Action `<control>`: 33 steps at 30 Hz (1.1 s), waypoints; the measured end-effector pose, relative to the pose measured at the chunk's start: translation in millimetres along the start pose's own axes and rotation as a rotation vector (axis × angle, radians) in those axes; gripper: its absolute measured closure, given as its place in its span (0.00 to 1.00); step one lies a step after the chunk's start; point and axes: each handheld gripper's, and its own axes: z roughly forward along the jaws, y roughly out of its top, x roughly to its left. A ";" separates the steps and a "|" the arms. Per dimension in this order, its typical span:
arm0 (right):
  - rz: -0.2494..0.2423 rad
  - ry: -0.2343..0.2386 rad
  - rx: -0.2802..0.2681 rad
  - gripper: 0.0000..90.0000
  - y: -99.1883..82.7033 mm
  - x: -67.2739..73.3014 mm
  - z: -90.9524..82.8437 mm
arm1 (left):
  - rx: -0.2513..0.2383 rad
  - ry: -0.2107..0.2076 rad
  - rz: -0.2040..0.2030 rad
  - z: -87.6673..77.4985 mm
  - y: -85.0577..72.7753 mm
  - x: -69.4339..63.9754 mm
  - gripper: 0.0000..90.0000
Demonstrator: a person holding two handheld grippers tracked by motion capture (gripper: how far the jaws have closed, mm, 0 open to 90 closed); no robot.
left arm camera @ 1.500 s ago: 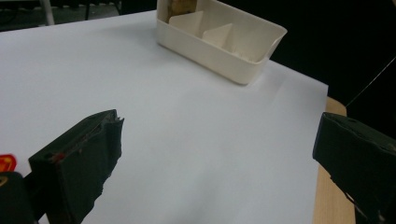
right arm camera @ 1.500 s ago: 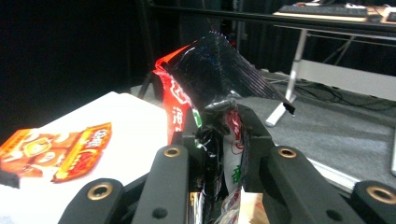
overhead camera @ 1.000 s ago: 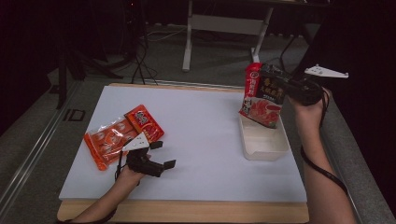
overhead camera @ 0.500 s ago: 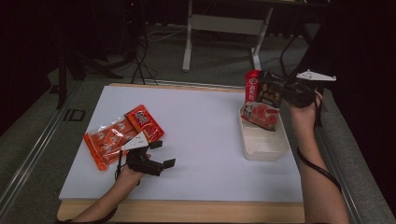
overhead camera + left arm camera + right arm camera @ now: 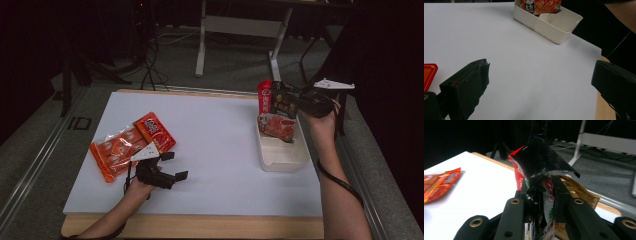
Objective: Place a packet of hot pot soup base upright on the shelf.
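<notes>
Above tray (image 5: pixel 280 161), glossy red-black packet (image 5: pixel 278 99), crumpled

The packet (image 5: pixel 541 6) in the tray (image 5: pixel 554 25) reads "3-5"; the floor (image 5: pixel 80 123) bears "ID".

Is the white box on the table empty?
No, the white rectangular plastic box already holds a red snack packet at its far end, seen in the high view.

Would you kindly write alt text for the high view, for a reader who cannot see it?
The right claw holds a red-and-black packet above a cream bin containing another packet. The left claw rests open beside two orange packets on the white table.
</notes>
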 end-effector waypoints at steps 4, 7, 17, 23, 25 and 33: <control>-0.034 0.032 0.029 0.83 2.9 0.0 0.9 | -0.003 -0.001 0.001 0.2 0.5 -0.6 0.02; -0.068 0.039 0.031 0.83 2.5 1.7 2.3 | -0.004 -0.002 0.000 -0.3 0.0 -0.6 0.02; -0.037 0.061 -0.010 0.81 -10.3 -2.5 1.7 | -0.010 -0.004 -0.009 -1.3 -0.3 0.5 0.02; -0.004 0.058 -0.032 0.81 -23.1 -6.2 0.7 | -0.010 -0.001 -0.016 -1.8 -1.0 2.3 0.02; 0.011 0.048 -0.048 0.81 -25.2 -6.7 -1.1 | -0.010 -0.002 -0.020 -1.5 -1.3 3.0 0.02; 0.028 0.036 -0.061 0.79 -35.9 -7.7 -2.2 | -0.007 -0.001 -0.025 -1.5 -2.2 3.8 0.02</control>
